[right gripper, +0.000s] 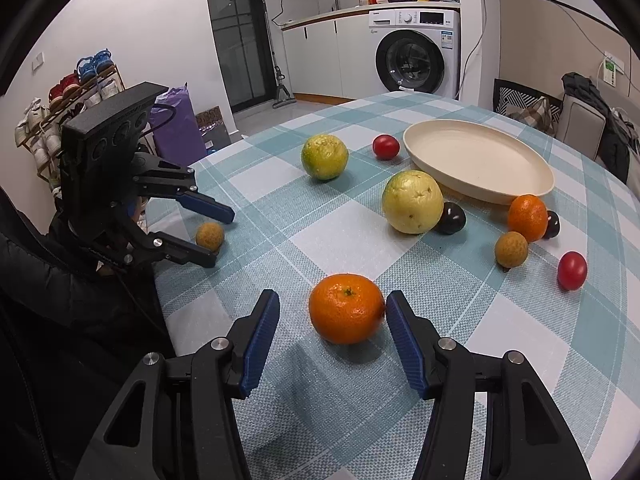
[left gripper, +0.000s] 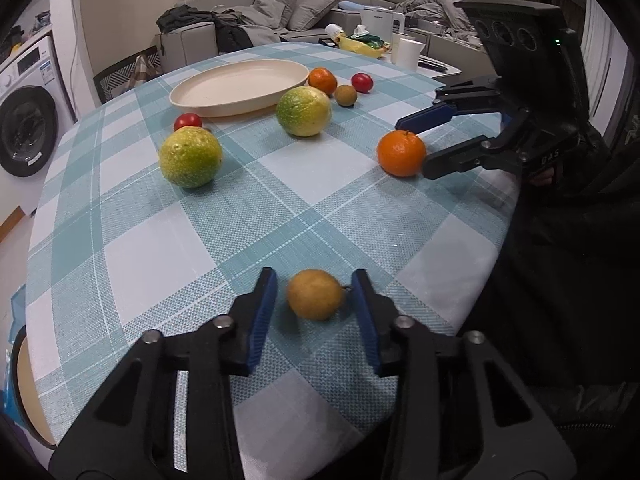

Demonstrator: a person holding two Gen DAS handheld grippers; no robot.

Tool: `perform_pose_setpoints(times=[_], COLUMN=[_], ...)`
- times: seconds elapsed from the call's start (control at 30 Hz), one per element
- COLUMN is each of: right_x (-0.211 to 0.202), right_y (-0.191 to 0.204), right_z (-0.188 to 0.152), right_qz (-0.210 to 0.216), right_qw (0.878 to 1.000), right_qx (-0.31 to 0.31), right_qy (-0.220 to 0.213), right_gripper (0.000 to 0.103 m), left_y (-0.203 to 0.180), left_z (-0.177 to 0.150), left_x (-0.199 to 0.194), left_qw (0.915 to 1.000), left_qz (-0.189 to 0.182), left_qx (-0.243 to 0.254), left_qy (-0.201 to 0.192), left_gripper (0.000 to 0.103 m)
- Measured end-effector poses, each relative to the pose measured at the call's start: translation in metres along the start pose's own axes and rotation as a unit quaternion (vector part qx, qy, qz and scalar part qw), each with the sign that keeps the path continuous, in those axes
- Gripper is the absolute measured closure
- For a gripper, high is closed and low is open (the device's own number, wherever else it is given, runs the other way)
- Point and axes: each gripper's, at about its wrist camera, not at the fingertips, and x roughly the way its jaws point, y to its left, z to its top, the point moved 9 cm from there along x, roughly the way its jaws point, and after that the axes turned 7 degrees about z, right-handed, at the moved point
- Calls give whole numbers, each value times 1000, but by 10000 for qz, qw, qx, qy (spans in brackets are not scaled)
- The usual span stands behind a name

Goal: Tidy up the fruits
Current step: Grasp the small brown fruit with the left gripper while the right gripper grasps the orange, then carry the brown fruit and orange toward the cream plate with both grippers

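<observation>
left gripper (left gripper: 314, 294) spread around a rough tan round longan (left gripper: 316, 294); right gripper (right gripper: 332, 312) spread around a glossy dimpled orange mandarin (right gripper: 346, 308), near the smooth cream oval plate (right gripper: 478, 160).

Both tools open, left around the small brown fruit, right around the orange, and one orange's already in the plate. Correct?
Not quite: the plate holds nothing, as the right wrist view shows. The rest stands: left tool open around the small brown fruit, right tool open around the orange.

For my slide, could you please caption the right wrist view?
Open right tongs straddle an orange on the checked table, empty plate beyond.
</observation>
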Motion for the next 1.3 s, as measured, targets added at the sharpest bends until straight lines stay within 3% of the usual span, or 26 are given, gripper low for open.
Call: perform_pose_setpoints(times=[0.27, 0.57, 1.3], right_x=[4, 14, 3], right_y=[-2, -10, -15], right_z=[-2, -5, -1], right_qz=[-79, -271, -406], right_qw=[9999, 9993, 9992], right_qx=[8, 25, 43], right_qy=[84, 250, 17], right_gripper=[45, 60, 62], left_y=[-1, -1, 26], left_z=[0, 0, 20], left_x=[1, 0, -6], left_qw=[10000, 10000, 9976], left_qz=[-56, -65, 252], left_qx=[-22, -53, -519], left_qy=[-3, -15, -381], left_gripper=[75, 75, 78])
